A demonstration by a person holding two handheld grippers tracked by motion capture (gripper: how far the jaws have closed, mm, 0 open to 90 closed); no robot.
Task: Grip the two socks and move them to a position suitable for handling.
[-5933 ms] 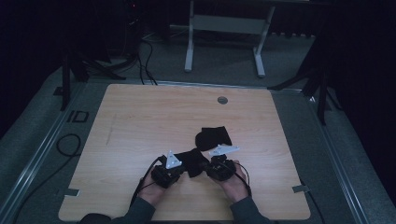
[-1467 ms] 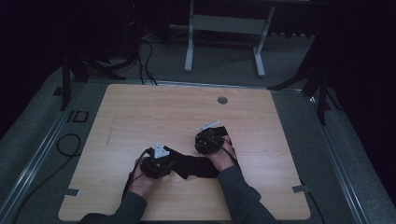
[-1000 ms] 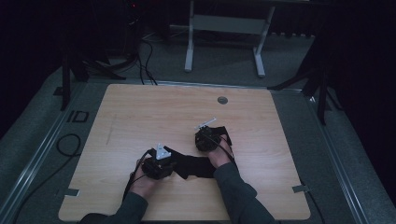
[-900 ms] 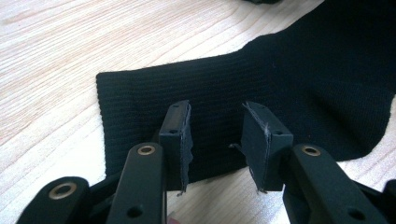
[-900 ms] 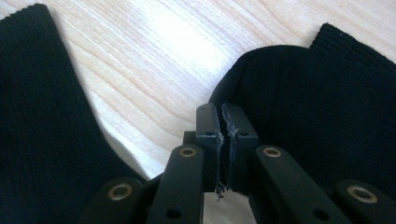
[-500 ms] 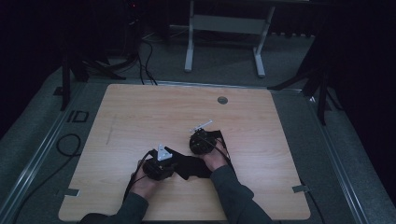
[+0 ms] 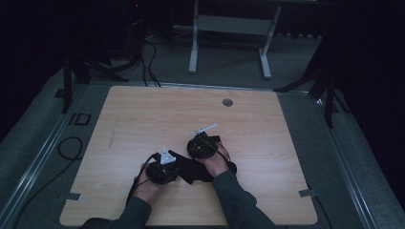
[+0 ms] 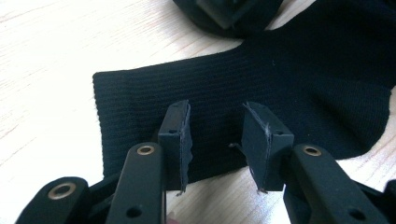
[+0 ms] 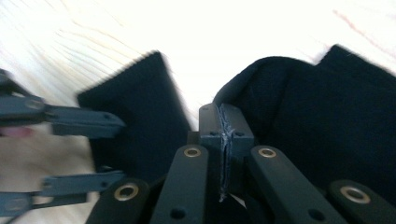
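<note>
Now right gripper (image 7: 202, 147) nearer left, clamping sock (image 8: 299, 88) (black) | left gripper (image 8: 215, 140) jaws apart

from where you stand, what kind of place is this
Probably a dim lab or recording studio, not a home. A bare light wooden table stands on grey carpet with black cables trailing across it, and dark stand legs flank the table. A person works a black sock with a handheld claw in each hand.
</note>
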